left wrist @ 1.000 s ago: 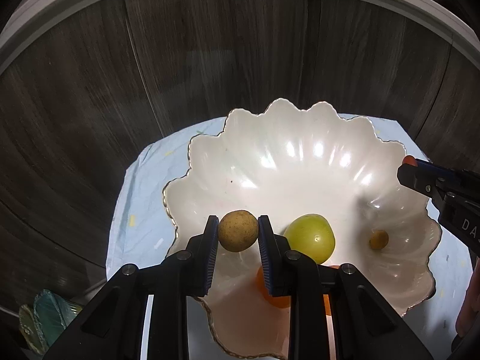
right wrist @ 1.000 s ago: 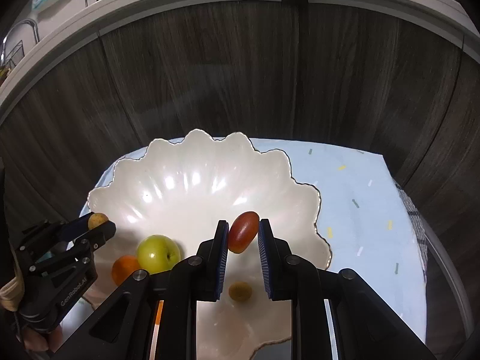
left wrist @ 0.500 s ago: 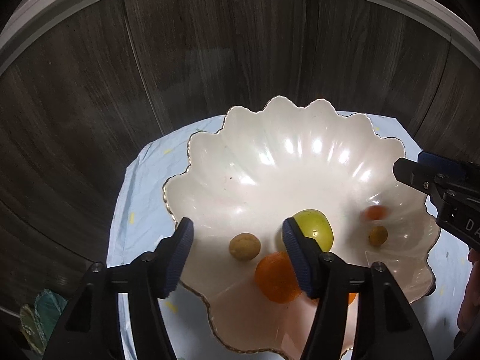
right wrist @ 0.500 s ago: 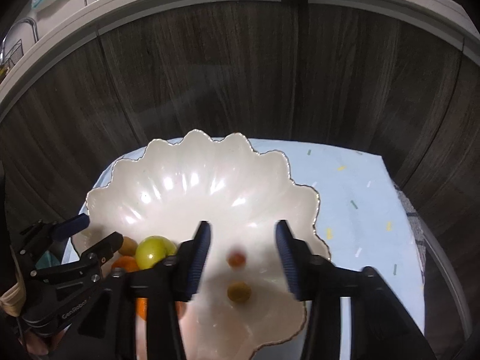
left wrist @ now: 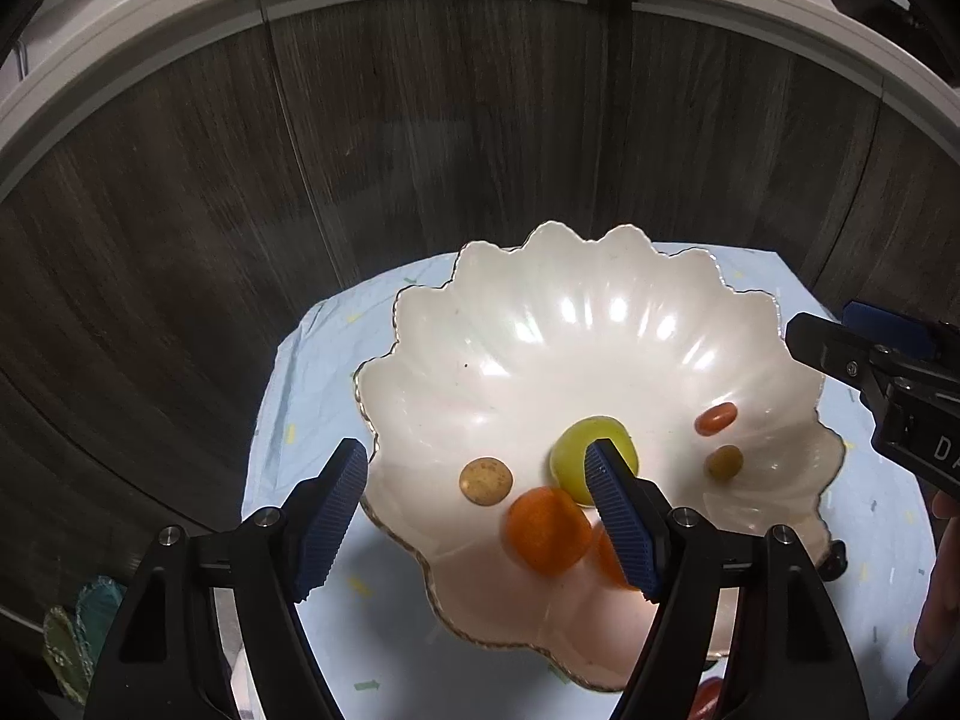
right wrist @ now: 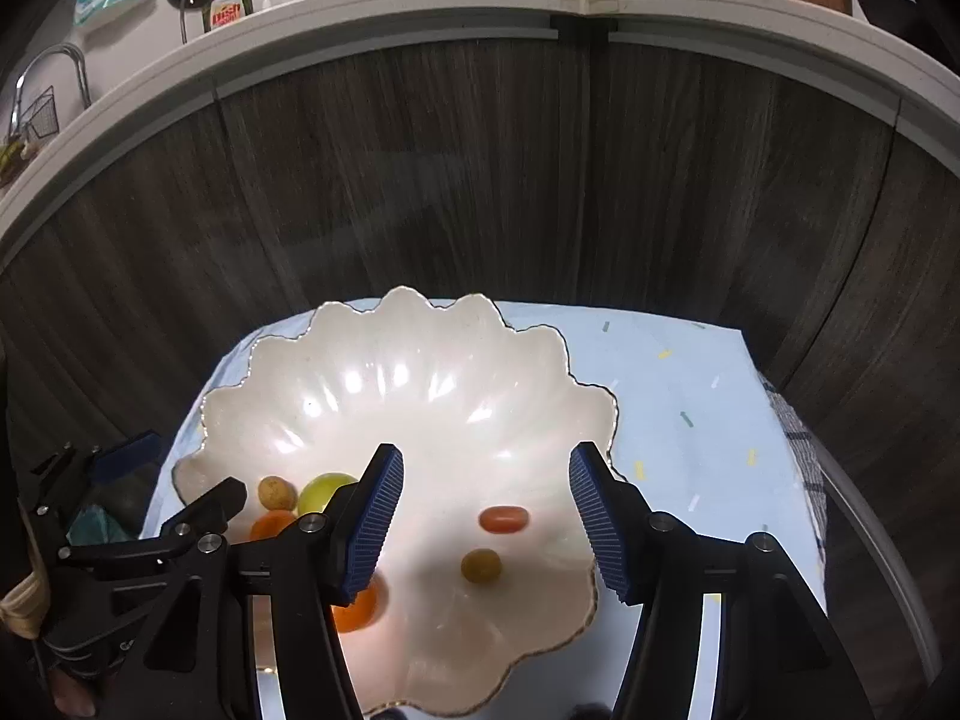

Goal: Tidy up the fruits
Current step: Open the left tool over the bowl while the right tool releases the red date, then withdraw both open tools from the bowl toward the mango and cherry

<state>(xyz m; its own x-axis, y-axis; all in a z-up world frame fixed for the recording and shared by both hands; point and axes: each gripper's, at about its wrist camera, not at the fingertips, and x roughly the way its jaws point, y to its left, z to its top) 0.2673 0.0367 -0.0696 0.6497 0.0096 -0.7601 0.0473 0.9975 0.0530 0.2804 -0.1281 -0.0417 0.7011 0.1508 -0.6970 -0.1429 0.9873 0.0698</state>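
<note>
Both fruits dropped from tongs

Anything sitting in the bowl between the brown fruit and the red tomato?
Yes. In the left wrist view the green fruit lies between the brown fruit and the red tomato, all inside the white bowl.
</note>
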